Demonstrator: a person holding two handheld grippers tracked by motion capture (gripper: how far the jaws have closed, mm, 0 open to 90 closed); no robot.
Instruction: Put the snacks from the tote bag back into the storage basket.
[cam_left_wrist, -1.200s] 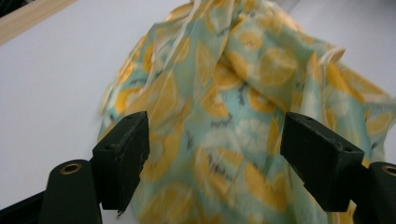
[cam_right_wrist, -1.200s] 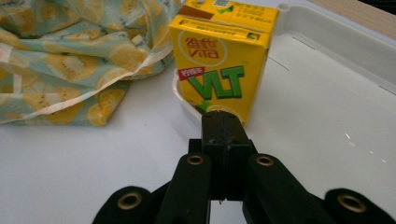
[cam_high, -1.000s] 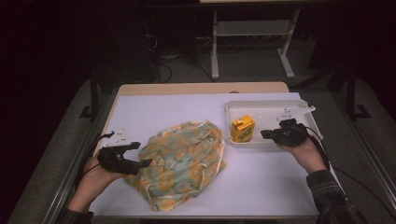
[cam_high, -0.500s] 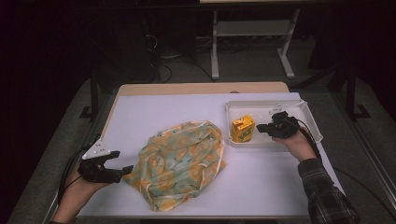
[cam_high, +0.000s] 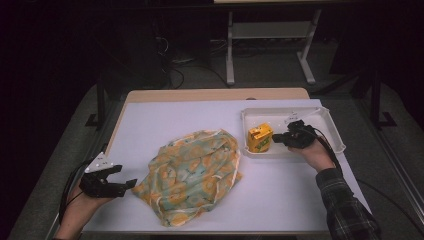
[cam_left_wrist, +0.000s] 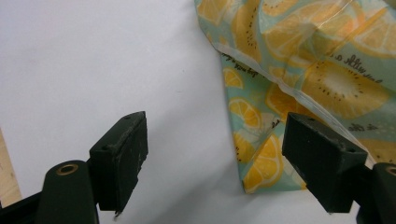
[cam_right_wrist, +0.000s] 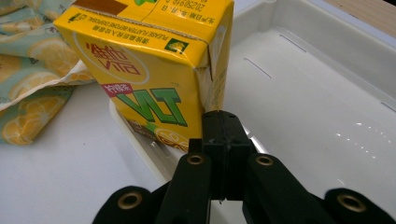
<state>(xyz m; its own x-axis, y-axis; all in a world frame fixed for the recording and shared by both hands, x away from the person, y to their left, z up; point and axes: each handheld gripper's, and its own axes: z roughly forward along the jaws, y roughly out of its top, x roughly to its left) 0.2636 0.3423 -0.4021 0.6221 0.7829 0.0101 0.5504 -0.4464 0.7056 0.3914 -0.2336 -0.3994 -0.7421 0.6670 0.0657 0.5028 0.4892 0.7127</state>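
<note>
Your left claw (cam_high: 131, 184) has drawn back off the citrus-print cloth (cam_high: 192, 172), heaped mid-tabletop (cam_high: 165, 120), long axis running near-left to far-right. Left gripper view: jaws wide, empty, cloth corner between. Right gripper view: right claw (cam_right_wrist: 223, 128) closed, empty, beside the yellow carton (cam_right_wrist: 154, 65).

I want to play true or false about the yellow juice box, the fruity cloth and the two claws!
1. The yellow juice box stands in the white tray. True.
2. The right claw is wide open. False: its jaws are shut together, right by the box.
3. The left claw is open, near a corner of the fruity cloth. True.
4. The cloth lies inside the tray. False: it lies on the white table, beside the tray.
</note>
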